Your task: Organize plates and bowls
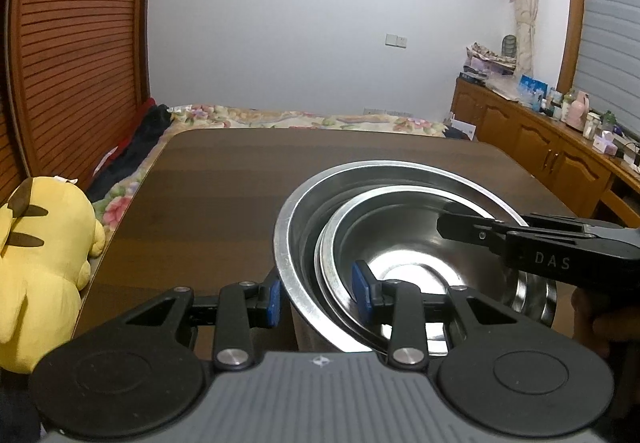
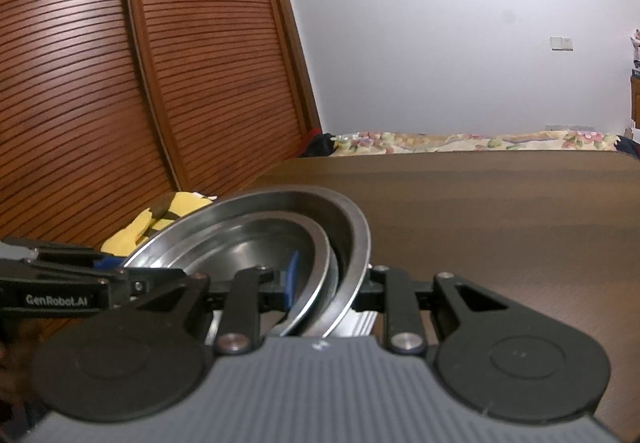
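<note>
A large steel bowl (image 1: 296,227) holds a smaller steel bowl (image 1: 400,243) nested inside it, above the brown table (image 1: 224,179). My left gripper (image 1: 316,295) straddles the near rims of both bowls with its blue pads (image 1: 362,285), one outside and one inside, closed on them. My right gripper (image 2: 324,283) grips the opposite rims of the same stack (image 2: 352,239); it also shows in the left wrist view (image 1: 472,227). The left gripper's body shows in the right wrist view (image 2: 80,283).
A yellow plush toy (image 1: 44,263) lies left of the table on a floral bedspread (image 1: 304,119). A slatted wooden wardrobe (image 2: 120,83) stands at the left. Wooden cabinets (image 1: 540,147) with clutter run along the right.
</note>
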{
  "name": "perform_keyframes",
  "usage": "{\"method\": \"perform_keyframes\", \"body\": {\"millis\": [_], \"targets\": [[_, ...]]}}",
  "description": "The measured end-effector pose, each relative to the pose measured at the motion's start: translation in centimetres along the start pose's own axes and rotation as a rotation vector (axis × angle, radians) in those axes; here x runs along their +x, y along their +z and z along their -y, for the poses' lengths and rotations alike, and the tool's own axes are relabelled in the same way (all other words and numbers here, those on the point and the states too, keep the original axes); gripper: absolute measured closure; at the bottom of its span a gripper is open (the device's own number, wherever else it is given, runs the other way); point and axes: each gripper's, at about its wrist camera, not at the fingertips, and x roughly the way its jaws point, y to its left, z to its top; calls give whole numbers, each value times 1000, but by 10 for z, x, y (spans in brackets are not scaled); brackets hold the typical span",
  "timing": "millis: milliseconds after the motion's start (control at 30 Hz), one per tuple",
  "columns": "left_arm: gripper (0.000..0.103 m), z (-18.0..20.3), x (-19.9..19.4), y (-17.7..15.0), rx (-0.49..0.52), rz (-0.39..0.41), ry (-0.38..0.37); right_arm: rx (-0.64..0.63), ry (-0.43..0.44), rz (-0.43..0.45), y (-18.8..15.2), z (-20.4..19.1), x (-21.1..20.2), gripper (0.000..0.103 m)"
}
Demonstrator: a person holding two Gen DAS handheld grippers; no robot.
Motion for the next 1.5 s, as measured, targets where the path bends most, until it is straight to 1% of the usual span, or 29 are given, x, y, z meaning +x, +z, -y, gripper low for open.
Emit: {"method": "perform_keyframes", "body": {"millis": [500, 767, 967, 1067, 1133, 1167, 1200, 1233, 1267, 1300, 1367, 1500], "targets": [[65, 2, 11, -5, 12, -16, 7, 13, -27, 4, -7, 4, 4, 76], [65, 7, 10, -6, 28, -1, 27, 14, -41, 3, -13, 2, 5, 76], [65, 8, 9, -7, 30, 1, 30, 10, -43, 1, -11, 1, 9, 75], [65, 9, 8, -7, 38, 14, 51, 0, -50, -7, -11, 1, 9, 75], [63, 10, 6, -6, 35, 20, 61, -12, -48, -11, -11, 0, 9, 71], [62, 10, 5, -6, 32, 23, 63, -13, -45, -14, -11, -1, 9, 67], [62, 10, 5, -5, 31, 27, 67, -13, -48, -18, -11, -1, 9, 61], [62, 10, 4, -5, 31, 30, 73, -14, -54, -17, -11, -1, 9, 57], [62, 10, 4, -5, 32, 32, 78, -20, -67, -6, -10, -2, 7, 50], [61, 10, 4, -4, 31, 33, 80, -32, -81, 4, -9, -3, 5, 47], [60, 11, 3, -4, 31, 35, 88, -53, -91, 11, -8, -4, 4, 47], [51, 12, -2, -4, 41, 48, 109, -46, -95, 17, -5, -1, -1, 47]]}}
